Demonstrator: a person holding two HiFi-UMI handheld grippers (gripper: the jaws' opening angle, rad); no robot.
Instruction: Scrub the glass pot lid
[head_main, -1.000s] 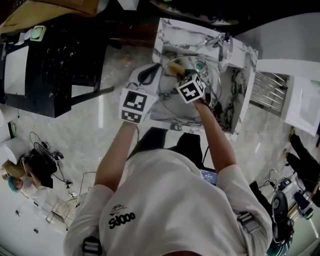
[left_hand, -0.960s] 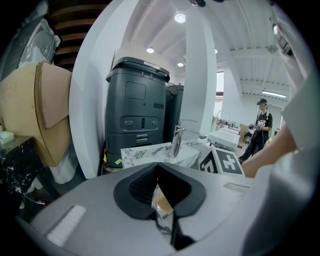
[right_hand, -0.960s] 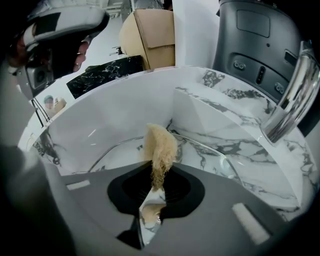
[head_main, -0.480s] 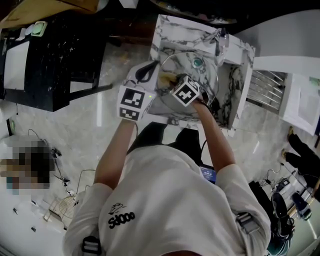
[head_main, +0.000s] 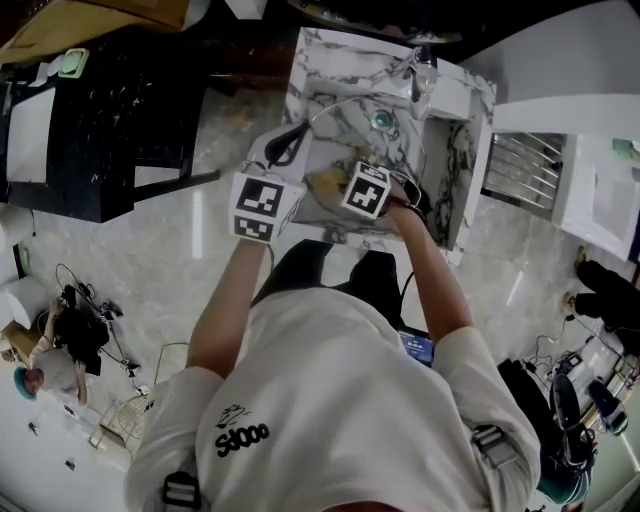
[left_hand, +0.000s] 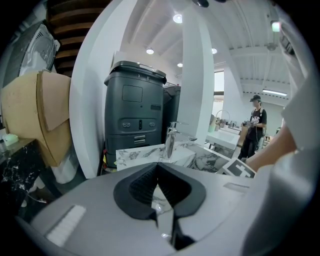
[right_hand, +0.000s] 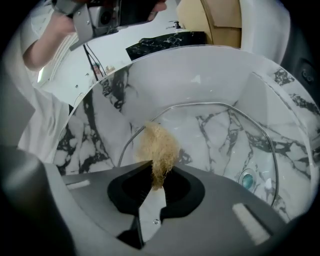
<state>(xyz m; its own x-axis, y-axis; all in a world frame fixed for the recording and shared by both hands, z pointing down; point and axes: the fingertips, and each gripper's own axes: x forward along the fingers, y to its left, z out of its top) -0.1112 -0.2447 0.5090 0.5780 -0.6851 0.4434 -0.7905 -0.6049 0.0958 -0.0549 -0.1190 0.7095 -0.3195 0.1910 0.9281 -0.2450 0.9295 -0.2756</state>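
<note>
Item: glass pot lid (right_hand: 220, 145), clear with a metal rim and a teal knob (right_hand: 246, 177), standing tilted inside the marble-patterned sink (right_hand: 200, 75), rim toward the person and knob toward the far side. Held by: left gripper (left_hand: 160, 172), jaws pressed nearly together on a thin glassy edge that reads as the lid's rim; the head view places this gripper at the lid's left edge. Applied tool: tan fibre scrubber (right_hand: 157, 147), pinched at its lower end between the closed-in jaws of the right gripper (right_hand: 156, 175), its loose tuft resting against the glass just inside the near part of the rim. Surroundings: faucet (head_main: 420, 70) at the back of the sink, well apart from both grippers; pale floor around the sink unit; a black bin (left_hand: 134, 110) and a standing person (left_hand: 256, 125) in the background of the left gripper view. Task status, as a judgement: scrubbing is under way, with the lid steadied and the scrubber in contact near one edge. No foam, water film or visible dirt shows on the glass, so how much has been cleaned cannot be told. The centre around the knob and the far arc of the rim lie away from the scrubber and probably remain to be covered, as does the other face of the lid.
</note>
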